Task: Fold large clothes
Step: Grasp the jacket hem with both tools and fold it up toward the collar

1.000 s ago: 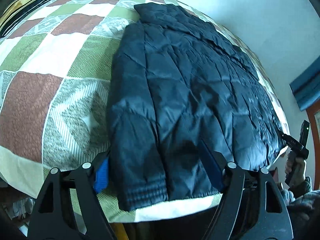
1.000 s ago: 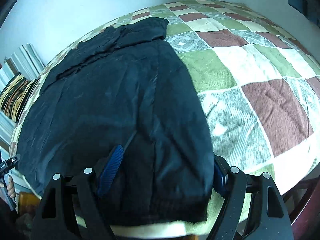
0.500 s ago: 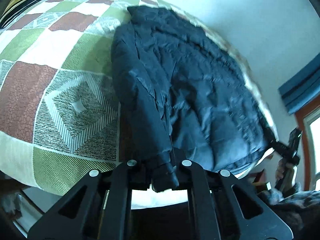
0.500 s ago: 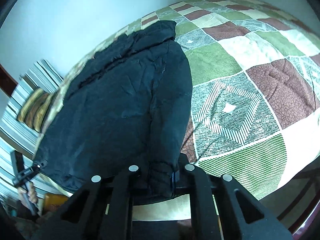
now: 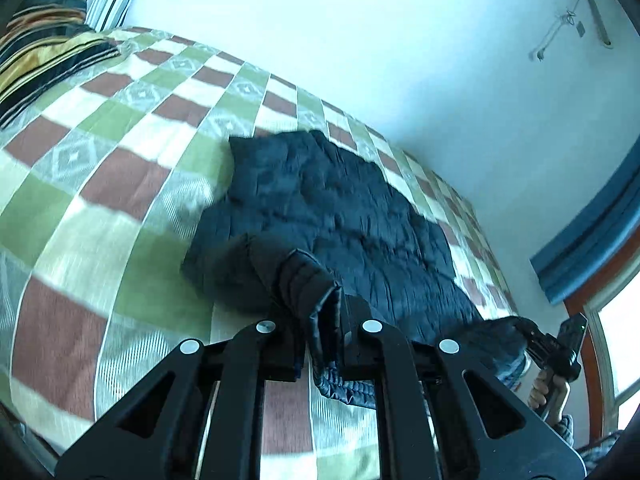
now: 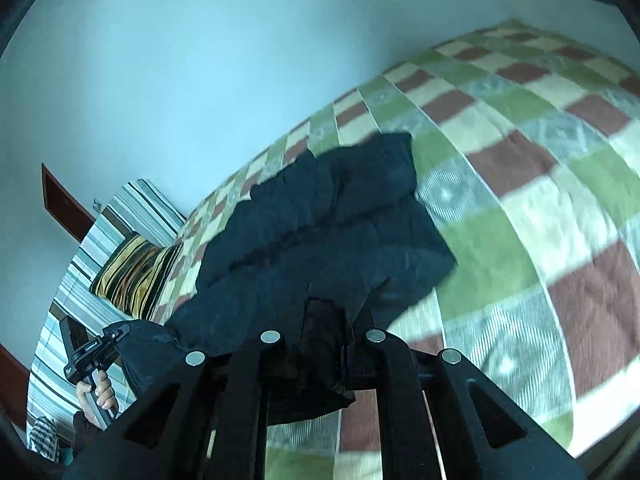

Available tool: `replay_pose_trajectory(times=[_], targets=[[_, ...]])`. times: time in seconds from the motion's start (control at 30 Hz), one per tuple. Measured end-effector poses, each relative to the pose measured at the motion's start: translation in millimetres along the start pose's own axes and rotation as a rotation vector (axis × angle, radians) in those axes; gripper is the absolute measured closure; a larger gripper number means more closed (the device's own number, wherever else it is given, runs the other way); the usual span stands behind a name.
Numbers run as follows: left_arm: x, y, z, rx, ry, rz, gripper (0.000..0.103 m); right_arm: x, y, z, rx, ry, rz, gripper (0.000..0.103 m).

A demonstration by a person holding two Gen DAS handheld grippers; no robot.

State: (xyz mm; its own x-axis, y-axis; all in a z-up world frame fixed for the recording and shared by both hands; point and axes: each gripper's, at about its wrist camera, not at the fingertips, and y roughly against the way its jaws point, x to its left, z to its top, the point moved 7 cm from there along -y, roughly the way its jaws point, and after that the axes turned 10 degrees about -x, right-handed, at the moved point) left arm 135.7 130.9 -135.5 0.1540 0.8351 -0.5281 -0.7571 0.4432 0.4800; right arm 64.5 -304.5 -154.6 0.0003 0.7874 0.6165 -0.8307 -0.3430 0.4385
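Note:
A dark navy quilted jacket [image 5: 344, 216] lies on a bed with a green, brown and cream checked cover [image 5: 100, 184]. My left gripper [image 5: 326, 340] is shut on the jacket's near hem, lifted off the bed. My right gripper [image 6: 322, 340] is shut on the hem at the jacket's other corner [image 6: 320, 352], also raised. The jacket [image 6: 320, 232] sags between the two grips. The right gripper also shows in the left wrist view [image 5: 532, 340], holding cloth. The left gripper shows in the right wrist view [image 6: 116, 338].
A striped yellow and black pillow [image 6: 136, 276] and striped bedding [image 6: 80, 300] lie at the bed's head. A pale wall [image 5: 360, 40] runs behind the bed. A blue curtain [image 5: 592, 240] and a window frame [image 5: 600, 352] stand at the right.
Both grippers closed on the jacket's hem corners, then lifted them up off the bed. The near part of the jacket now hangs bunched from the grips.

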Motion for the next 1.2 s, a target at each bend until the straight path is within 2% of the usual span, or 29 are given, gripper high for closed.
replay_pose_trajectory(times=[0.17,0.4,0.5,0.8,0.87,1.0,1.1,1.2], targets=[[8,-40,26,0.001,0.000,0.038,0.093,-5,-35,33,-0.003,-0.020,-0.001,0.093],[36,-108,51,0.051,0.073,0.090,0.093,-18,-108,64,0.022,-0.082,-0.021,0.093],[42,-131,64,0.052,0.075,0.100,0.093,-26,-138,75,0.037,-0.094,-0.043,0.093],[68,-206,62,0.126,0.027,0.194,0.092,-59,-215,68,0.140,-0.116,-0.129,0.093],[74,-221,55,0.162,0.007,0.219,0.092,-63,-223,65,0.148,-0.116,-0.137,0.092],[80,-230,50,0.185,0.016,0.216,0.092,-66,-227,66,0.147,-0.145,-0.139,0.091],[74,-221,54,0.171,-0.031,0.207,0.086,-59,-218,72,0.135,-0.112,-0.139,0.082],[65,-203,59,0.153,-0.052,0.186,0.075,-49,-203,78,0.117,-0.052,-0.132,0.071]])
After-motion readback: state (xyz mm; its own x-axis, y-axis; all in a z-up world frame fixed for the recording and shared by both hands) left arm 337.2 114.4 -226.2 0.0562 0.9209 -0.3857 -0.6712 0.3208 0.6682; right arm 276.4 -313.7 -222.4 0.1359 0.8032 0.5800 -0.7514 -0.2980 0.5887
